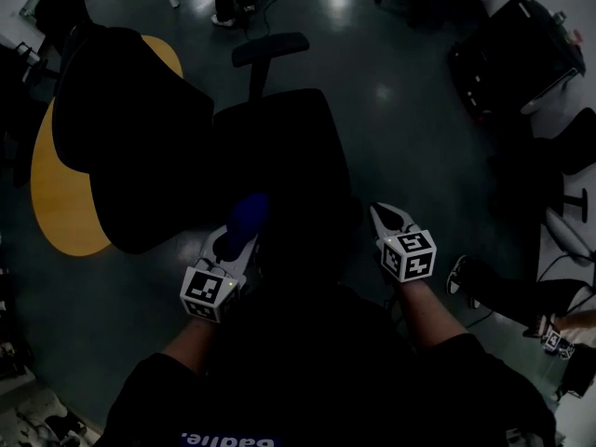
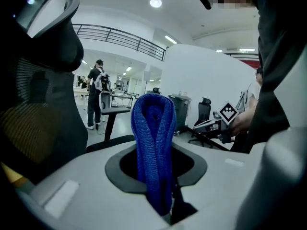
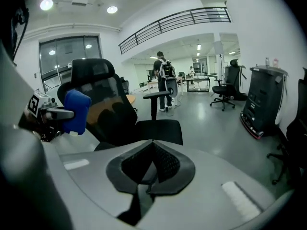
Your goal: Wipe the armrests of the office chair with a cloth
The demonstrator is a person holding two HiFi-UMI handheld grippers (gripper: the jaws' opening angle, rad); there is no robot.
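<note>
A black office chair stands in front of me, with its backrest [image 1: 130, 138] at the left, its seat [image 1: 279, 156] in the middle and one armrest [image 1: 270, 49] on the far side. My left gripper [image 1: 237, 245] hovers over the seat's near edge, shut on a folded blue cloth [image 1: 247, 220]. In the left gripper view the cloth [image 2: 153, 143] stands up between the jaws. My right gripper [image 1: 380, 212] is beside the seat's right, shut and empty; its tips [image 3: 152, 143] meet. The right gripper view shows the chair's armrest [image 3: 157, 95], seat [image 3: 158, 128] and the cloth [image 3: 76, 111].
A round yellow table [image 1: 56, 184] lies behind the backrest. Dark equipment [image 1: 521, 54] and someone's legs [image 1: 521, 296] occupy the right side. A person [image 3: 164, 78] stands farther off, past the chair. Another chair [image 3: 225, 87] and a black cabinet [image 3: 266, 104] stand at the right.
</note>
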